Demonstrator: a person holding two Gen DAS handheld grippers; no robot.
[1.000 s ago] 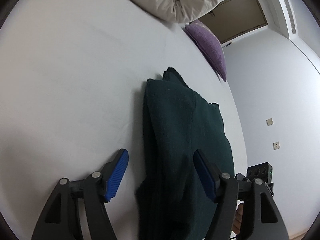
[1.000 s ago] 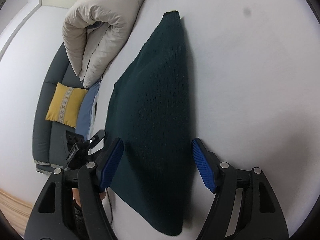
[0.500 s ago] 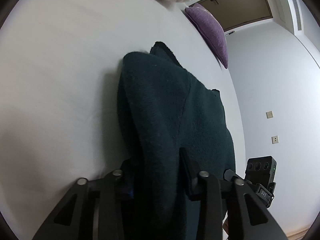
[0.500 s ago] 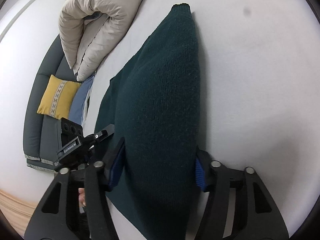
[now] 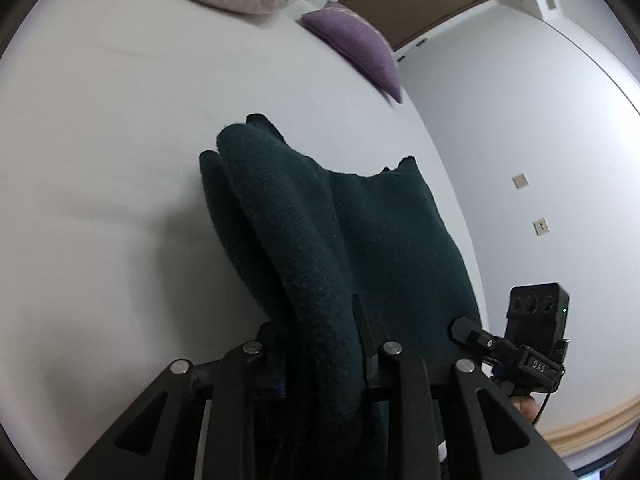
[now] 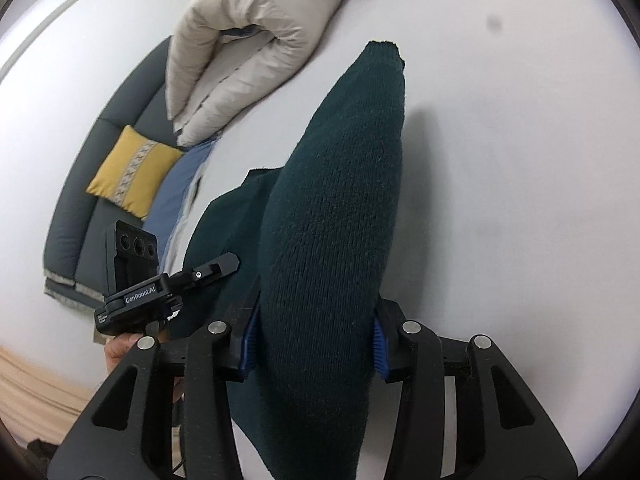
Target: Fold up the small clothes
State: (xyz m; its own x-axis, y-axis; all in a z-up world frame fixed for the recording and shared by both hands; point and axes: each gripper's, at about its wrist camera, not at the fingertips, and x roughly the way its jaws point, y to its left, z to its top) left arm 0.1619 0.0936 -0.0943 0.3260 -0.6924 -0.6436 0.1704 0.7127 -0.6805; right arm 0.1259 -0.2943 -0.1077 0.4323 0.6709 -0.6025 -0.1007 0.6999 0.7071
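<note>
A dark green knitted garment [image 5: 360, 240] lies on a white bed [image 5: 100, 160]. My left gripper [image 5: 320, 344] is shut on its near edge, and the cloth bunches into a raised fold between the fingers. My right gripper [image 6: 316, 340] is shut on the other near corner of the same garment [image 6: 340, 200], which rises in a thick roll toward the far end. The near end is lifted off the sheet; the far end rests on the bed [image 6: 520, 160]. Each gripper shows at the edge of the other's view.
A beige rolled duvet [image 6: 248, 52] lies at the head of the bed, with a purple pillow [image 5: 356, 44] beside it. A grey sofa with a yellow cushion [image 6: 132, 172] stands past the bed's left edge. A wall and a door [image 5: 420, 8] are to the right.
Both grippers went from open around the garment's near edge to shut on it. They have lifted the near end, so the cloth now bunches up and hangs between the fingers.
</note>
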